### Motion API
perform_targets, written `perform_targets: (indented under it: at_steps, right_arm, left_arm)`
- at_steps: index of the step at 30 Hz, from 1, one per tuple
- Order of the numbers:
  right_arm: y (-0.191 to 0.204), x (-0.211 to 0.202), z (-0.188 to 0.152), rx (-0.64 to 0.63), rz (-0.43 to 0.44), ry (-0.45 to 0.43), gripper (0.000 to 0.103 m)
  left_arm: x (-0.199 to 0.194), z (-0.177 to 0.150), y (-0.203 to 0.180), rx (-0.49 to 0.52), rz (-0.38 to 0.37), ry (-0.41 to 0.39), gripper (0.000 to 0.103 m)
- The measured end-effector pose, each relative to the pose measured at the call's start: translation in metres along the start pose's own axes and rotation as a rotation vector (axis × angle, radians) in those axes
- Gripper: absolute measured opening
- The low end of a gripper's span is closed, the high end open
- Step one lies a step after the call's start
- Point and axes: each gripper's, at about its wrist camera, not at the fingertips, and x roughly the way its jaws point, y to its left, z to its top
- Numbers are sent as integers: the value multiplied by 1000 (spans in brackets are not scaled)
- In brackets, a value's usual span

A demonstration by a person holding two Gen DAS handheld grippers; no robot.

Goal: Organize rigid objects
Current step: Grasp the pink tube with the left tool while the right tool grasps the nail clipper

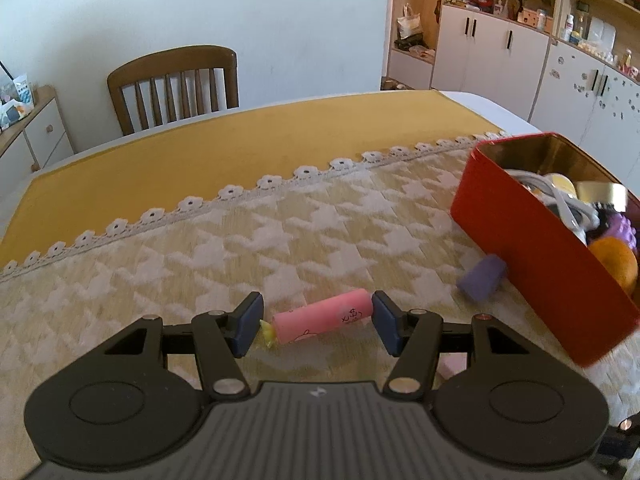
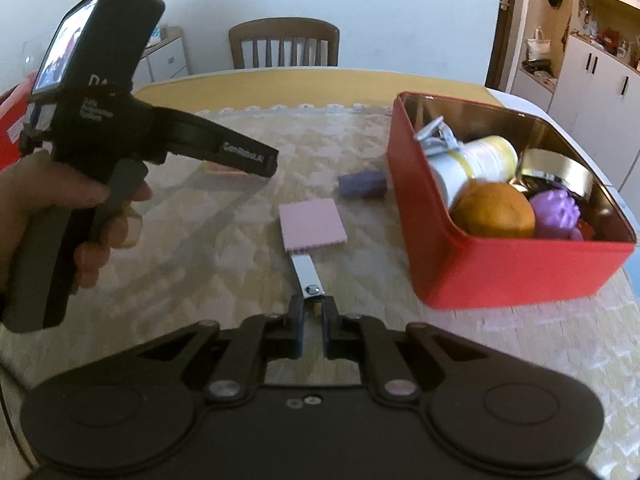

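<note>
A: Item one, left tool (image 1: pixel 316 322) — state?
B: Spread wide, gripping nothing. A pink cylinder (image 1: pixel 324 316) with a yellow-green tip lies on the patterned cloth (image 1: pixel 240 240) between the two blue pads; whether the right-hand pad touches its end I cannot tell.

A: Item two, right tool (image 2: pixel 314 316)?
B: Clenched on the metal handle (image 2: pixel 306 276) of a pink square-headed brush (image 2: pixel 312 226). The pink head sticks out ahead of the tool, over the cloth; whether it rests on the cloth cannot be told.

A: Item three, container.
B: Red tin (image 2: pixel 500 264), open, on the table's right side. Contents — a white-and-yellow cylinder (image 2: pixel 472 160), an orange ball (image 2: pixel 496 210), a purple knobbly toy (image 2: pixel 558 210), a gold roll of tape (image 2: pixel 560 168), a grey clip-like piece (image 2: pixel 434 136).

A: Loose items?
B: Purple block (image 2: pixel 362 185), on the cloth just beside the tin's left wall. A pinkish flat piece (image 2: pixel 224 169) lies partly hidden behind the left tool's nose.

A: Surroundings?
B: Yellow table (image 1: pixel 160 160) beyond the cloth's lace edge, a wooden chair (image 1: pixel 176 88), white cabinets (image 1: pixel 500 52).
</note>
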Motion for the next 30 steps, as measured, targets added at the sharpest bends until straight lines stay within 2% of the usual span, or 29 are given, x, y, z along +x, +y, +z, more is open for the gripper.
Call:
perform_targets:
  at_steps: [6,8,16,18,20,22,24,30]
  right_arm:
    - [-9,-19,-14,-10,-14,7,7]
    - [-13,-24,-16,-2,-25,1,0]
    - [-20,-40,-19,-35,-18,-16,1]
    - [-24,-35,-17,-46,-8,-18,14]
    - [-27,-29,-15,-54,-3,-18,15]
    - [-30,-27,-14,-57,7,-26,21]
    - [-30,-24,-14,-72,35,-14,31]
    - [-28,-11,-11,-113,55,-4,32]
  left_arm:
    - [-18,-8,-5,4,-12,2,59]
    - [-25,-9,-8,2,-18,-1,59]
    - [-47,-14,-21,-5,-28,-8,59]
    - [-51,-16,-24,0,-23,-9,59]
    - [-54,-18,-26,-3,-19,-3,59]
    - [-56,-21,-27,-5,-12,3,59]
    - [-59,-25,-29,-10,-6,11,59]
    - [-68,-33,-34,-16,2,20,59]
